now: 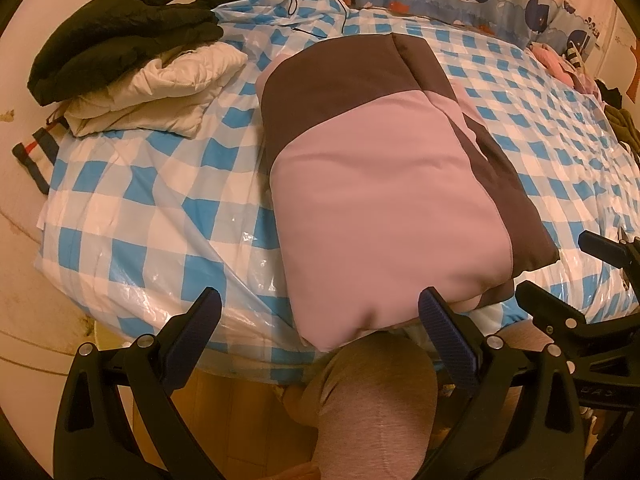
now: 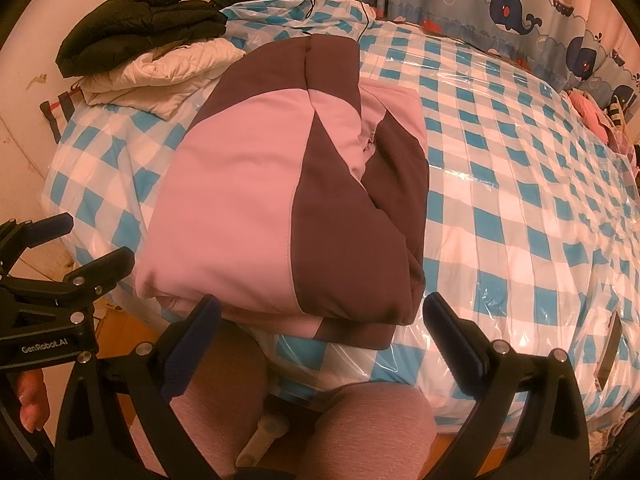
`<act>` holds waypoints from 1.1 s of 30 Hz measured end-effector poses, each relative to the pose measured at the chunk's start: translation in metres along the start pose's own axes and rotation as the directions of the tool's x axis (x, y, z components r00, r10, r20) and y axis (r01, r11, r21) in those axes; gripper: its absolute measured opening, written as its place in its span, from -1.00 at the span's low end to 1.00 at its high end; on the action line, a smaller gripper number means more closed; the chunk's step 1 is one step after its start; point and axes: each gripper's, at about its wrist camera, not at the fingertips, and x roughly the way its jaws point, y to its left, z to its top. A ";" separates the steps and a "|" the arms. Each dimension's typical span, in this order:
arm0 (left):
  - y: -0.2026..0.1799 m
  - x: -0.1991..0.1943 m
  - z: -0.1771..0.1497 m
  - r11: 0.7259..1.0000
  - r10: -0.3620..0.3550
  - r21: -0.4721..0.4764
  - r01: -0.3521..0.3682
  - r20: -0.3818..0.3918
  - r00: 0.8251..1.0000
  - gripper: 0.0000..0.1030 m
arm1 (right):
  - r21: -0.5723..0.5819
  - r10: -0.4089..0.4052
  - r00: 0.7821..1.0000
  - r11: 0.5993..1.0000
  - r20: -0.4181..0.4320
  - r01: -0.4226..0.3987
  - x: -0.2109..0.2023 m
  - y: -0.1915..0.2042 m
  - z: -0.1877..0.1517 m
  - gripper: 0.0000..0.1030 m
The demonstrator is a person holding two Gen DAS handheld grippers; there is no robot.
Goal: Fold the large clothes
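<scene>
A pink and dark brown jacket (image 1: 384, 184) lies folded into a thick rectangle on the bed's near edge; it also shows in the right wrist view (image 2: 256, 200). My left gripper (image 1: 320, 308) is open and empty, held just in front of the jacket's near left corner, not touching it. My right gripper (image 2: 320, 312) is open and empty, held just before the jacket's near edge. The right gripper also shows at the right edge of the left wrist view (image 1: 560, 272), and the left gripper at the left edge of the right wrist view (image 2: 88, 240).
The bed has a blue and white checked plastic cover (image 1: 140, 208). A folded white quilted jacket (image 1: 160, 92) with a black jacket (image 1: 116, 32) on top sits at the far left corner. A whale-print curtain (image 2: 500, 8) hangs behind. My knees (image 2: 372, 436) are below the bed edge.
</scene>
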 end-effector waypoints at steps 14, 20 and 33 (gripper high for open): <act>-0.003 -0.001 0.001 1.000 0.004 0.004 -0.004 -0.001 1.000 0.84 | 0.000 0.000 1.000 1.000 -0.001 0.000 0.000 -0.001 0.000 0.89; -0.002 -0.002 0.000 1.000 0.005 0.004 -0.005 -0.002 1.000 0.84 | -0.001 0.001 1.000 1.000 -0.001 -0.001 0.000 0.000 0.000 0.89; -0.004 -0.002 0.001 1.000 0.000 0.004 0.000 -0.002 1.000 0.84 | -0.001 0.000 1.000 1.000 -0.002 0.000 0.001 0.000 0.000 0.89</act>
